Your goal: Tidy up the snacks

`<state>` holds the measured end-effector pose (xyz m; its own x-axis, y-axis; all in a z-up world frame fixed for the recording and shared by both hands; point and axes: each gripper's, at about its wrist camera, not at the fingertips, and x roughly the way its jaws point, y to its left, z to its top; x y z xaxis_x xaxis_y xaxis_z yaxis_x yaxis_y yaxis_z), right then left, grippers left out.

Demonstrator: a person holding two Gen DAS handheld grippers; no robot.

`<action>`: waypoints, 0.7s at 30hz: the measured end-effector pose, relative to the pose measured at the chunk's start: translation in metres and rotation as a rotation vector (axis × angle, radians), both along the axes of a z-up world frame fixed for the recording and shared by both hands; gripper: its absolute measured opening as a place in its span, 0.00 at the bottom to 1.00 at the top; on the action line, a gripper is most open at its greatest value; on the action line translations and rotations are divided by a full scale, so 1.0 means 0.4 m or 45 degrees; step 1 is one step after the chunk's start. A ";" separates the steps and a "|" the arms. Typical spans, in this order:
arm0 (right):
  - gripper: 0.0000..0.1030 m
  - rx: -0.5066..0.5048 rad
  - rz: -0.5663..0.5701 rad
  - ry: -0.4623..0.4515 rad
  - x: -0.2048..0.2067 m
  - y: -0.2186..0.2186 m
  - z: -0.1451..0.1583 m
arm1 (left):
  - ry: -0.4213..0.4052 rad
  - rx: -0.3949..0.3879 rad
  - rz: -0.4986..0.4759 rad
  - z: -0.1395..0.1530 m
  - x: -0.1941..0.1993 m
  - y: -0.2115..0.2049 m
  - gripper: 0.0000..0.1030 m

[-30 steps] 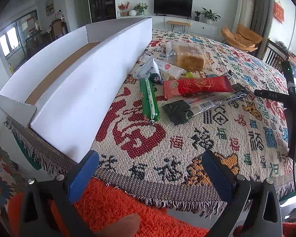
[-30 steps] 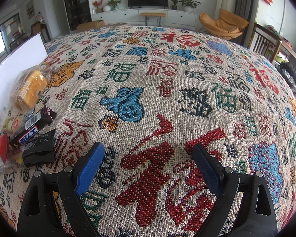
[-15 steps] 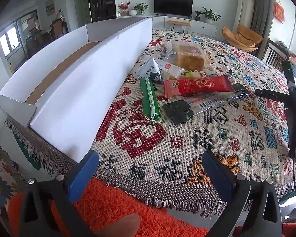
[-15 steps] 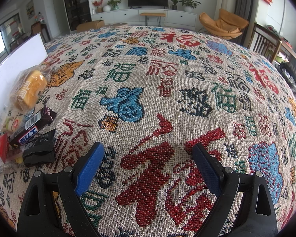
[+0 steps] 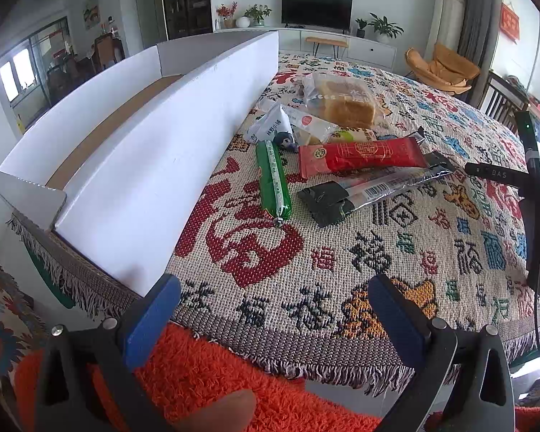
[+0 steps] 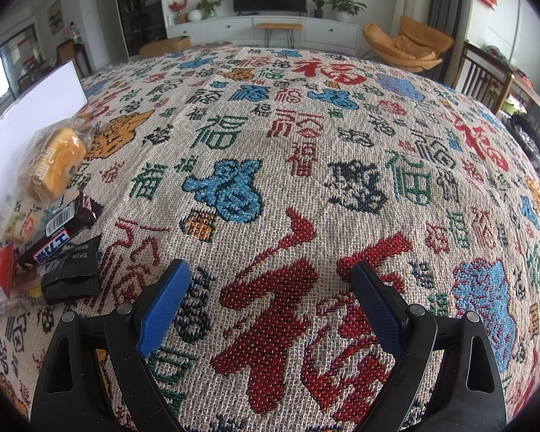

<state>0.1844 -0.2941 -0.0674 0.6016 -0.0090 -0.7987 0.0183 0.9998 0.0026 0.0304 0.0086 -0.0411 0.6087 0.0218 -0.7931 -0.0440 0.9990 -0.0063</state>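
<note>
**Still life: snacks heaped beside the white box**

Both wide apart, nothing between the pads: left gripper (image 5: 273,313) poised over the near fringe of the woven tablecloth (image 5: 342,270), right gripper (image 6: 270,302) above bare cloth (image 6: 288,180). Heaped at twelve o'clock from the left gripper: green sausage stick (image 5: 273,176), red wrapper (image 5: 360,156) resting on black-ended packets (image 5: 370,190), bagged bread (image 5: 342,102) farthest back. At eleven o'clock, touching the cloth, long white cardboard box (image 5: 154,165). At nine o'clock from the right gripper, chocolate bar (image 6: 59,235).
</note>
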 end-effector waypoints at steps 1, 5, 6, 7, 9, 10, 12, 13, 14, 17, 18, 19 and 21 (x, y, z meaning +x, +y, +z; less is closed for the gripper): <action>0.91 0.000 0.000 0.000 0.000 0.001 0.000 | 0.000 0.003 0.000 0.000 0.000 0.000 1.00; 0.91 0.000 0.000 0.000 0.000 0.001 0.000 | 0.002 0.001 0.002 0.000 -0.001 0.000 1.00; 0.91 0.000 0.000 0.000 0.000 0.002 0.000 | 0.003 0.002 0.002 -0.001 -0.002 0.000 1.00; 0.91 0.000 0.000 0.000 0.000 0.000 0.000 | 0.005 0.003 0.001 -0.001 -0.002 -0.001 1.00; 0.91 0.000 0.000 0.000 0.000 0.002 0.000 | 0.006 0.006 0.000 -0.001 -0.002 -0.003 1.00; 0.91 0.000 0.000 0.000 0.000 0.002 0.000 | 0.007 0.007 0.000 -0.001 -0.002 -0.004 1.00; 0.91 0.000 0.000 0.000 0.000 0.000 0.000 | 0.010 0.007 -0.001 -0.003 0.000 -0.005 1.00; 0.91 0.000 0.000 0.000 0.000 0.001 0.000 | 0.011 0.007 0.000 -0.003 0.001 -0.005 1.00; 0.91 0.000 0.000 0.000 0.000 0.000 0.000 | 0.011 0.006 0.000 -0.005 0.004 -0.003 1.00; 0.91 0.000 0.000 0.000 0.000 0.000 0.000 | 0.012 0.006 -0.001 -0.005 0.004 -0.003 1.00; 0.91 0.000 0.000 0.000 0.000 0.000 0.000 | 0.012 0.005 0.000 -0.005 0.004 -0.003 1.00; 0.91 0.000 0.000 0.000 0.000 0.001 0.000 | 0.011 0.005 -0.001 -0.005 0.004 -0.003 1.00; 0.91 0.000 0.000 0.000 0.000 0.002 0.000 | 0.011 0.005 -0.001 -0.005 0.004 -0.003 1.00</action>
<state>0.1845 -0.2935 -0.0673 0.6016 -0.0089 -0.7988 0.0183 0.9998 0.0026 0.0321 0.0073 -0.0431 0.6020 0.0246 -0.7981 -0.0435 0.9990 -0.0021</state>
